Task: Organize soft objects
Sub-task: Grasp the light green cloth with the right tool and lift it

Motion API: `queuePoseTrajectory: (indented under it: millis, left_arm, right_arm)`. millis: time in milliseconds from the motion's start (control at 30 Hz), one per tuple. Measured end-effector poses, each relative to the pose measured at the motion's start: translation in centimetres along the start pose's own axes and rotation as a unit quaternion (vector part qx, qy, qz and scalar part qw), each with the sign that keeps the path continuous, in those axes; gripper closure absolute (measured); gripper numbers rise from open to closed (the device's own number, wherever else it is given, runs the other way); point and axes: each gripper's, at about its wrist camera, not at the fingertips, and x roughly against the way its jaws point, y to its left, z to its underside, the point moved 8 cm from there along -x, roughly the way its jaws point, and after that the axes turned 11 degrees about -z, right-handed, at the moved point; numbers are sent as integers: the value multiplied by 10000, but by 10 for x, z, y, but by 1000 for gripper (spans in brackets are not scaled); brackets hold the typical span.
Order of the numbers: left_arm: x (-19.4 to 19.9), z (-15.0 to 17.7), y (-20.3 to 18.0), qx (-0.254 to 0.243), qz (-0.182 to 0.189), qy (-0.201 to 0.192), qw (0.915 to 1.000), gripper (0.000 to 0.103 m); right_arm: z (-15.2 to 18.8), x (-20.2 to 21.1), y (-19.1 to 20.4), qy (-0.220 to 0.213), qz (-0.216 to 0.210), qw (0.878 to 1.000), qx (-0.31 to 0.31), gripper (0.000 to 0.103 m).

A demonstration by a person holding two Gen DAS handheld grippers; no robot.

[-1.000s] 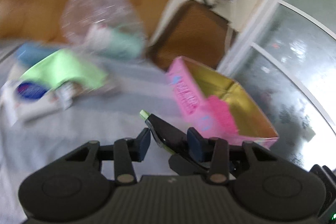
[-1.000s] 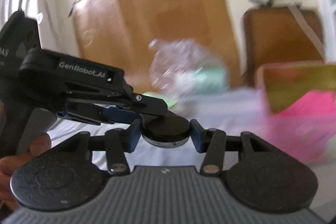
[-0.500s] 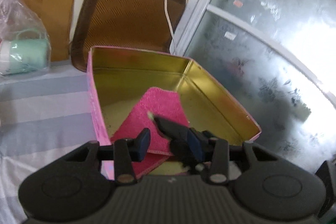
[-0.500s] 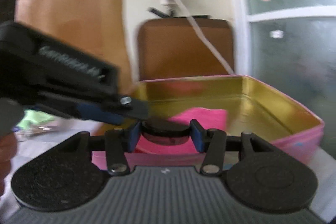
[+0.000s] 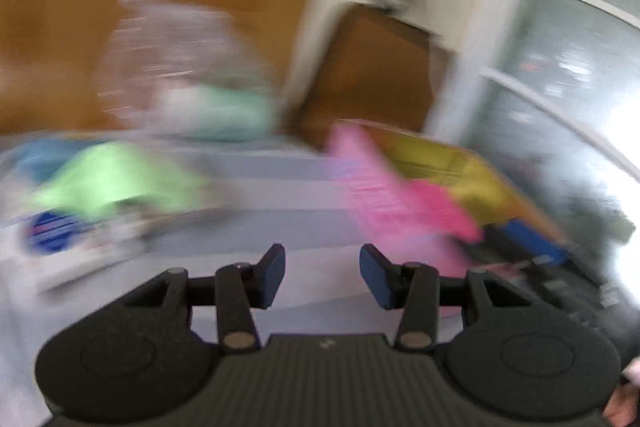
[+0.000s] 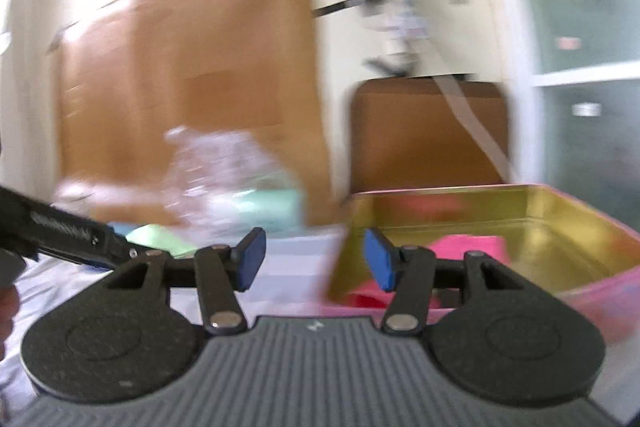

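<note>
Both views are blurred by motion. A pink tin box (image 6: pixel 560 223) with a gold inside stands on the bed at the right; a pink cloth (image 6: pixel 468 247) lies in it. The box also shows in the left wrist view (image 5: pixel 360 179). My right gripper (image 6: pixel 312 259) is open and empty, just left of the box's near corner. My left gripper (image 5: pixel 322 277) is open and empty above the striped sheet, left of the box. A light green cloth (image 5: pixel 116 183) lies at the left, on a blue one (image 5: pixel 44 155).
A clear plastic bag with a mint green cup (image 5: pixel 216 111) stands behind the cloths. A white pack with a blue logo (image 5: pixel 52 235) lies at the front left. A brown chair back (image 6: pixel 428 135) and a frosted glass door (image 5: pixel 560 87) are behind the box.
Both grippers held a dark flat object over the pink box half a second ago; both are now open and empty. The left gripper has swung back left, away from the box.
</note>
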Motion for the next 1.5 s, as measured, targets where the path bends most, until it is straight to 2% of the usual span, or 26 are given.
queuePoseTrajectory:
  millis: [67,167,267,300,400,500,600,633,667,700,767,967,1167,1267,1333,1400,1433,1500]
  left_arm:
    - [2,12,46,198,-542,16,9983,61]
    - [10,26,115,317,-1534,-74,9876,61]
    - [15,33,163,500,-2073,-153,9769,61]
    - [15,36,175,664,-2082,-132,9757,61]
    - [16,36,189,1145,-1732,-225,9779,55]
    - [14,36,191,1207,-1712,-224,9776,54]
    - [13,35,191,1166,-1667,-233,9788,52]
    - [13,36,191,1188,-1647,-235,9789,52]
    - [12,37,191,1221,-1619,-239,9789,52]
    - [12,37,192,1255,-1588,-246,9790,52]
    - [14,39,192,1304,-1530,-262,9792,49]
    - [17,39,192,1331,-1486,-319,9794,44]
    - [15,39,189,1286,-1486,-260,9802,41]
    - [13,39,187,1216,-1509,-235,9808,39]
    - [13,39,187,1164,-1536,-226,9810,39]
    - [12,39,186,1140,-1551,-220,9811,39]
    - [12,40,186,1133,-1556,-217,9811,39]
    - [12,40,186,1128,-1561,-214,9810,39]
  right_arm:
    - [7,-19,28,260,-420,9988,44,46]
    - [19,-53,66,701,-966,9928,-3,46]
    - [22,-90,97,989,-1202,9877,118,46]
    - [21,-104,104,1057,-1220,9867,210,46]
    - [18,-142,118,1229,-1157,9841,555,45]
    - [21,-174,125,1454,-1052,9798,886,44]
    - [26,-197,126,1703,-1038,9760,874,44]
    - [27,-199,127,1758,-1065,9750,842,54]
    - [28,-198,128,1776,-1111,9747,784,82]
    - [28,-196,131,1775,-1123,9748,749,90]
    - [25,-183,140,1700,-1317,9748,599,96]
    - [31,-116,163,1631,-2016,9649,415,96]
    - [64,-63,170,1992,-2337,9505,466,96]
    - [82,-52,171,2295,-2448,9414,353,91]
    - [89,-49,172,2370,-2446,9397,323,84]
    - [86,-47,174,2308,-2461,9407,356,66]
    - [82,-47,174,2245,-2448,9426,347,53]
    - [72,-45,172,2059,-2478,9463,256,50]
